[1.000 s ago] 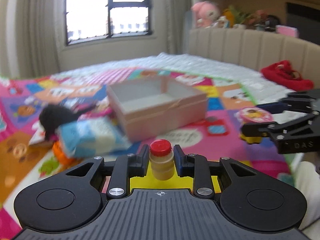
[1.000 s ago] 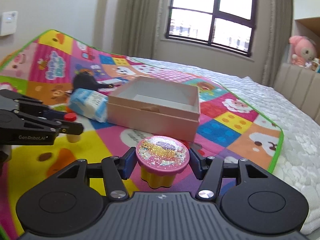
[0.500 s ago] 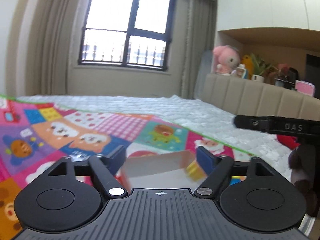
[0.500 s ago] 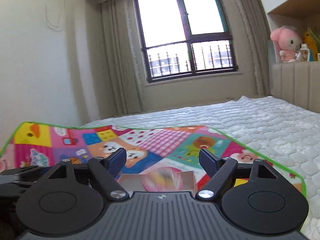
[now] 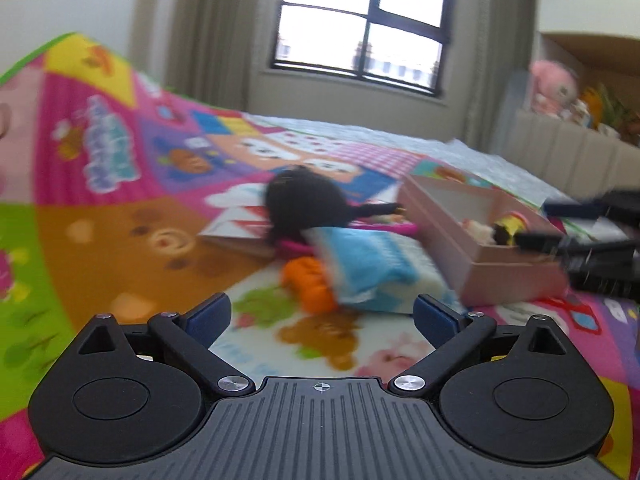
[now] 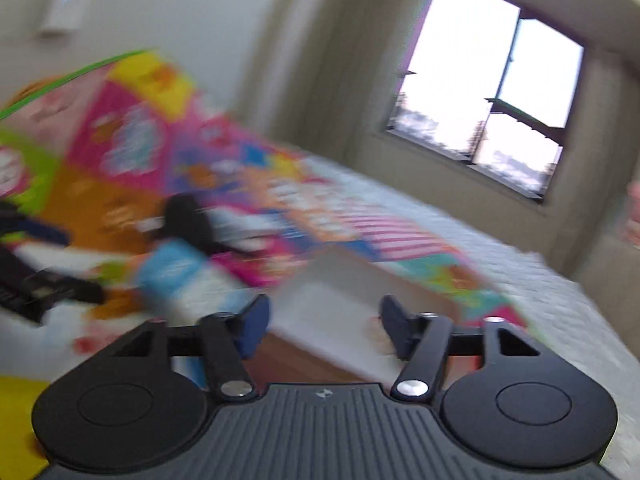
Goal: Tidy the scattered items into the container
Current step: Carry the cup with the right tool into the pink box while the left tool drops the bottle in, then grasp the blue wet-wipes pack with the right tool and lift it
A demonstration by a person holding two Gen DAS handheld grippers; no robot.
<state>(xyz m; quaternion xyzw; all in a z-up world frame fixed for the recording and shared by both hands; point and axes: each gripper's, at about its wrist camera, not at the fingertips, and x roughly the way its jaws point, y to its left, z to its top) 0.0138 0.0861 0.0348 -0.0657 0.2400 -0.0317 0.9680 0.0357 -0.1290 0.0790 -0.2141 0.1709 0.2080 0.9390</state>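
My left claw (image 5: 322, 316) is spreading wider with nothing between its fingers, aimed at the blue tissue pack (image 5: 372, 268) lying just left of the pink box (image 5: 516, 276) on the play mat (image 5: 120, 248). My right claw (image 6: 324, 322) is closing, empty, over that box (image 6: 320, 344), whose contents are too blurred to name.

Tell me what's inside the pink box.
Inside the pink box lie a small yellow item and something pale, both blurred. The near wall hides the rest of the floor.

A bed (image 5: 360, 136) carries a colourful mat (image 5: 120, 208); on the mat sit a pink box (image 5: 472, 248), tissue pack (image 5: 372, 268) and orange toy (image 5: 308, 280).
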